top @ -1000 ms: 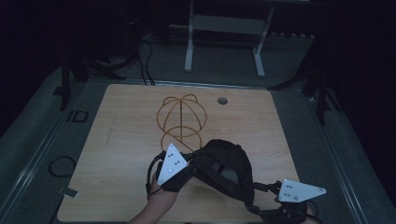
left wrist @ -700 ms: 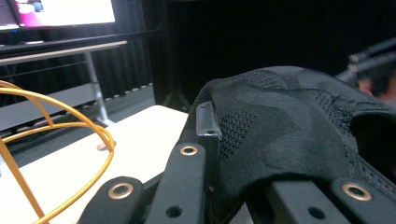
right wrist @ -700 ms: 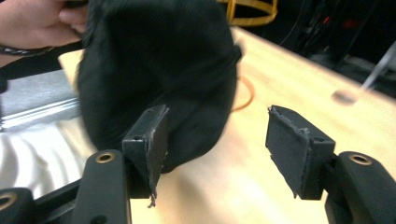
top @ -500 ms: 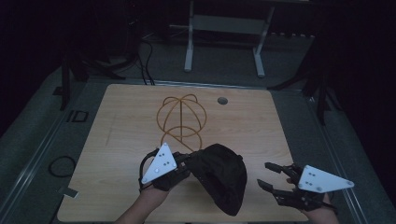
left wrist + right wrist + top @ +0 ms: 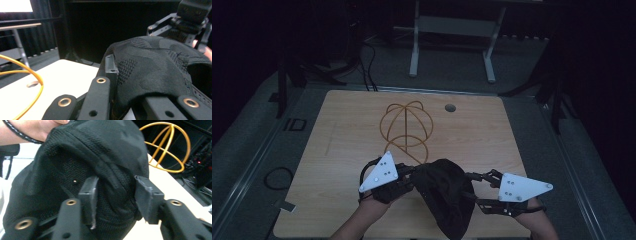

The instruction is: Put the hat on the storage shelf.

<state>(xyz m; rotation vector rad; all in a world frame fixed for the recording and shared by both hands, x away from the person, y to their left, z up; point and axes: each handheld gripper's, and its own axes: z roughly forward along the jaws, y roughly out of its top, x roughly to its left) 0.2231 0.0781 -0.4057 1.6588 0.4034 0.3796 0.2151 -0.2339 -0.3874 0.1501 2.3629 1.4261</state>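
I'm holding a black cap [image 5: 445, 192] between both grippers over the near edge of the table [image 5: 342, 130]. Left gripper [image 5: 409, 175] is pinching the cap's fabric, jaws pressed onto it. Right gripper [image 5: 472, 186] has its jaws spread around a bulge of mesh; I'm probably touching it, but can't confirm a clamp. A yellow wire sphere [image 5: 406, 127] is sitting mid-table, beyond the cap.
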